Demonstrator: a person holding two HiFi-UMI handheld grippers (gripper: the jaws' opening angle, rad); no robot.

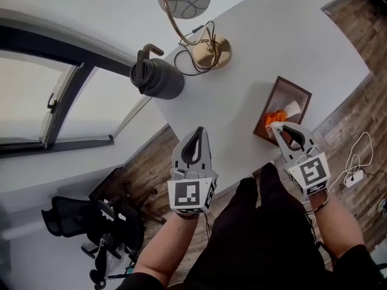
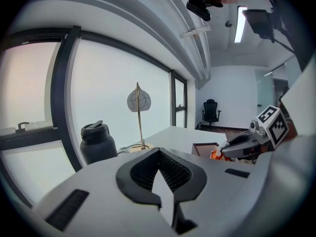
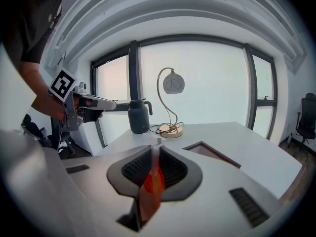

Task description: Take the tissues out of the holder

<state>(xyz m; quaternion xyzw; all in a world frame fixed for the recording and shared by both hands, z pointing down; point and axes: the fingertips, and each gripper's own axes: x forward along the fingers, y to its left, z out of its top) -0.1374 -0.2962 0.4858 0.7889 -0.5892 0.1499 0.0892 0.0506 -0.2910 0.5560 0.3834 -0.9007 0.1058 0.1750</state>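
A brown wooden tissue holder [image 1: 294, 87] lies on the white table [image 1: 242, 53] near its front right edge, holding a white tissue [image 1: 293, 109] and an orange tissue [image 1: 273, 116]. My right gripper [image 1: 275, 125] has its tips at the holder's near end, shut on the orange tissue. In the right gripper view the orange tissue [image 3: 154, 179] is pinched between the ribbed pads, with the holder [image 3: 212, 153] just beyond. My left gripper [image 1: 199, 130] hovers at the table's front edge, left of the holder, its jaws [image 2: 159, 152] shut with nothing between them.
A dark jug with a handle [image 1: 156, 77] and a gold desk lamp [image 1: 208, 50] with a coiled cord stand at the back of the table. A window runs along the left. A black office chair [image 1: 91, 219] and a white cable [image 1: 354, 174] are on the wooden floor.
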